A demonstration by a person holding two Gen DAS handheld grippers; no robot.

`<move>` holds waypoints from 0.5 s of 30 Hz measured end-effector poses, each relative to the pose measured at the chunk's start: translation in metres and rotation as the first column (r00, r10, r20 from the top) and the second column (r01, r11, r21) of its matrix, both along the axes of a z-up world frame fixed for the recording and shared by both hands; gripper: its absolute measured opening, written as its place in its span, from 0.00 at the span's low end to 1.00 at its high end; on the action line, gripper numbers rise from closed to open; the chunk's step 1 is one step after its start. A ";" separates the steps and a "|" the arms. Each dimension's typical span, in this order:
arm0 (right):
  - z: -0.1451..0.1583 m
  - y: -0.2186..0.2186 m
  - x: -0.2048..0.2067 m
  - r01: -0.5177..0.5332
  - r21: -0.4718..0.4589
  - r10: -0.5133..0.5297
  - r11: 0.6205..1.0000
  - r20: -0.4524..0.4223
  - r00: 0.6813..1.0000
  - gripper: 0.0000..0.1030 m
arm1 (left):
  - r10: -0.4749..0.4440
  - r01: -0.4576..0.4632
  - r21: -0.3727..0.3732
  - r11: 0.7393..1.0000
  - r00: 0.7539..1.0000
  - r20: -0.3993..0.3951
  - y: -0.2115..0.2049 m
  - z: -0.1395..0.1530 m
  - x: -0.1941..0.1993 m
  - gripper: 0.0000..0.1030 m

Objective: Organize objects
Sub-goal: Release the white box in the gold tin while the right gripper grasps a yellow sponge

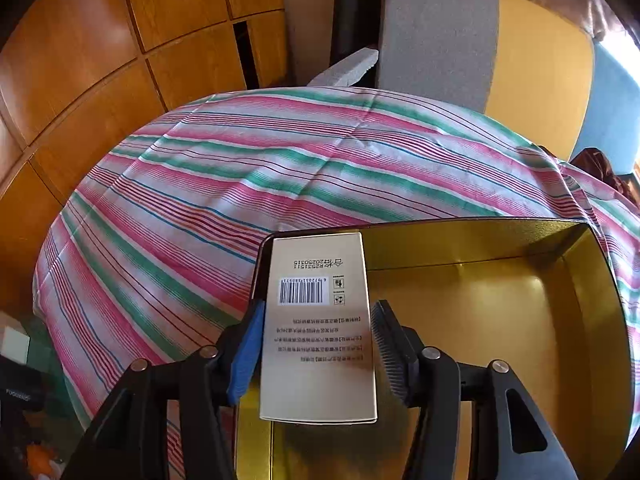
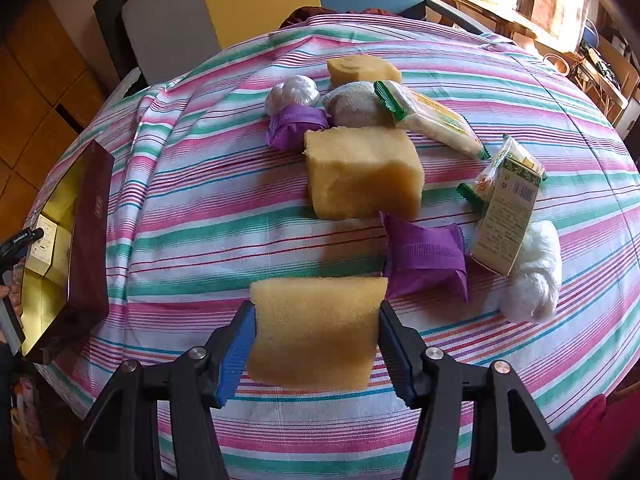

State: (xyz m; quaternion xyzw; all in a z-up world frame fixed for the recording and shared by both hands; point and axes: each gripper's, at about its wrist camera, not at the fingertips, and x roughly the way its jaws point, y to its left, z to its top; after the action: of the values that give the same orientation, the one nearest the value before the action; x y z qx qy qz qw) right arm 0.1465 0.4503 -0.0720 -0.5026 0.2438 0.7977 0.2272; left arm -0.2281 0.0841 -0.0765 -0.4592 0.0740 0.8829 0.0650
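Right gripper (image 2: 316,344): its fingers (image 2: 236,354) pinch a yellow sponge block (image 2: 316,332) from both sides, held above the near part of the worktop; the block's lower edge hides the cloth beneath.
Left gripper (image 1: 318,348): the beige carton (image 1: 320,328) stands between the fingers; the blue-padded finger (image 1: 250,354) lies against the carton's left side, while a slim gap shows at the black ribbed one, so the fingers are spread off it.
Beige carton: barcode and upside-down print face the camera; it sits at the left end inside the gold-lined tin (image 1: 480,280), and whether its base rests on the tin floor is hidden.
Gold-lined tin: dark red outside, on the worktop's left edge; its near end is cut off by the frame.
Worktop (image 2: 224,200): draped in a pink, green and white striped cloth.
Middle heap: a purple packet (image 2: 426,258), a larger sponge block (image 2: 362,172), a green printed carton (image 2: 506,208) leaning on a white wrapped bundle (image 2: 534,276).
Farther heap: a second purple packet (image 2: 294,126), a clear wrapped ball (image 2: 292,94), a grey rounded lump (image 2: 354,104) hard to identify, a green-edged snack pack (image 2: 432,118), and a third sponge (image 2: 362,70), partly hidden.
Behind: a grey, yellow and blue chair back (image 2: 256,0).
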 end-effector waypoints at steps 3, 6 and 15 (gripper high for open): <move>0.000 0.000 0.000 -0.002 0.003 0.002 1.000 0.001 1.000 0.58 | -0.013 0.013 -0.013 1.000 1.000 -0.027 0.002 0.006 0.008 0.57; 0.000 -0.001 0.000 -0.005 0.009 0.005 1.000 0.003 1.000 0.58 | -0.016 0.016 0.003 1.000 0.998 -0.053 -0.001 0.015 0.020 0.57; 0.001 -0.006 -0.001 -0.019 0.034 0.019 0.999 0.012 1.000 0.58 | -0.048 0.063 0.102 0.993 0.990 -0.136 -0.018 0.047 0.097 0.65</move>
State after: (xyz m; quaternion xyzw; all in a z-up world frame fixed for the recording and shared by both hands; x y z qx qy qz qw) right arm 0.1451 0.4442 -0.0715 -0.5058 0.2239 0.8009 0.2295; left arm -0.1310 0.0658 -0.0299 -0.3931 0.0438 0.9120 0.1089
